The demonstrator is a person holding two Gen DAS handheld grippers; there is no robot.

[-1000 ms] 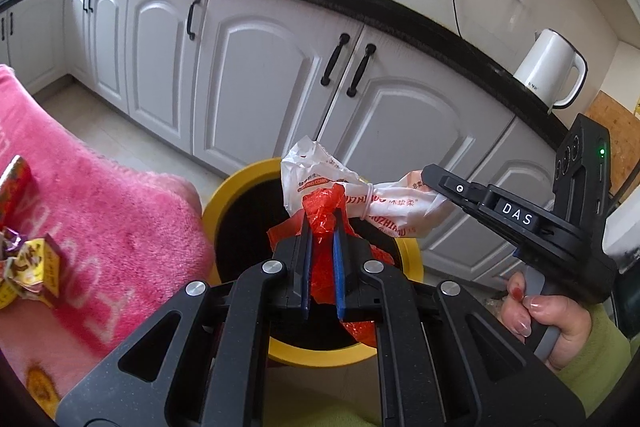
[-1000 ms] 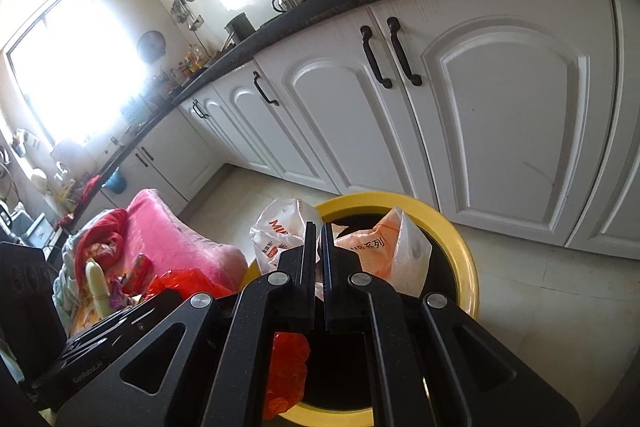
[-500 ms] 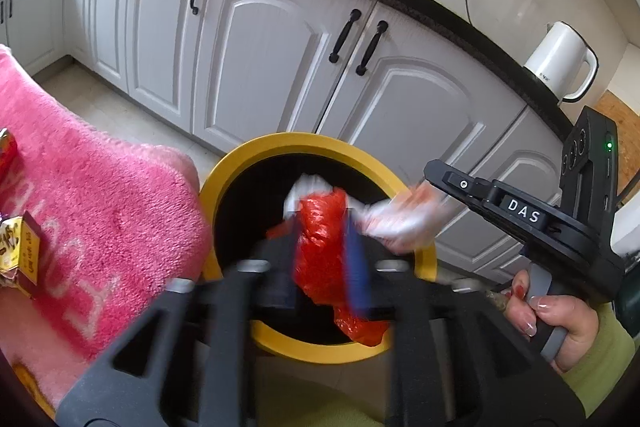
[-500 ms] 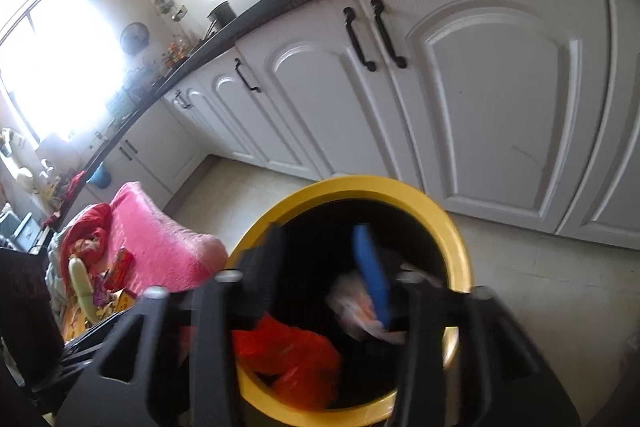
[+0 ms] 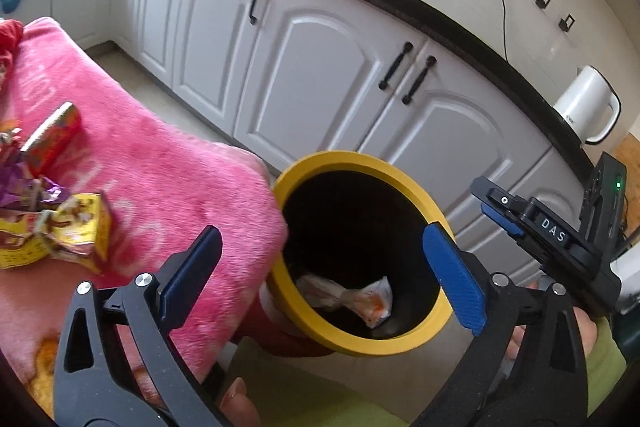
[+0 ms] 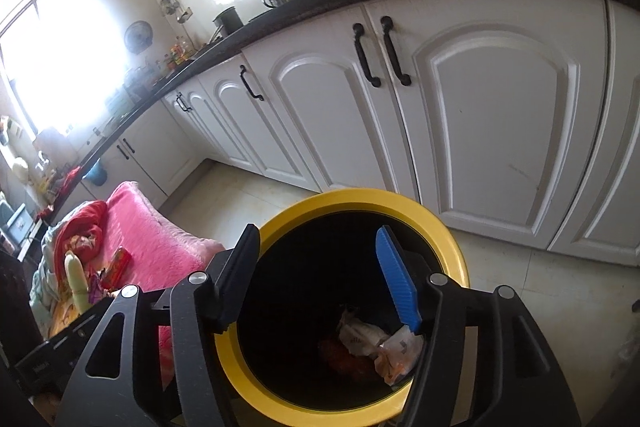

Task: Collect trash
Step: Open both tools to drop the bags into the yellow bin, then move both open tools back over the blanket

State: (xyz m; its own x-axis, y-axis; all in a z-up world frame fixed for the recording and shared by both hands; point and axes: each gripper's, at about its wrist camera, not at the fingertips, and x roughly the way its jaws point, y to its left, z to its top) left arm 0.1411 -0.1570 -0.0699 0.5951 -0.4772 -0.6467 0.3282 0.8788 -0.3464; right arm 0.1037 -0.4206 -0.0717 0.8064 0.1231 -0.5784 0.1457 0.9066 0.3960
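A yellow-rimmed black bin (image 5: pixel 434 215) (image 6: pixel 362 197) stands on the floor beside the pink blanket. At its bottom lie a white printed plastic bag (image 5: pixel 344 297) (image 6: pixel 366 337) and a red plastic bag (image 6: pixel 344 359). My left gripper (image 5: pixel 322 259) hangs open above the bin mouth and holds nothing. My right gripper (image 6: pixel 318 263) is also open and empty over the bin, and it shows at the right of the left wrist view (image 5: pixel 492 203). More wrappers lie on the blanket: a yellow crumpled packet (image 5: pixel 76 231) and a small red box (image 5: pixel 52 137) (image 6: pixel 118 261).
A pink blanket (image 5: pixel 152 171) (image 6: pixel 148 239) covers the surface left of the bin. White cabinets (image 5: pixel 320 75) with black handles run behind it under a black counter that carries a white kettle (image 5: pixel 586 107). Tiled floor (image 6: pixel 540 287) lies to the right.
Both grippers opened over the bin. The red bag left my left gripper and the white bag left my right one; both now lie at the bin's bottom.
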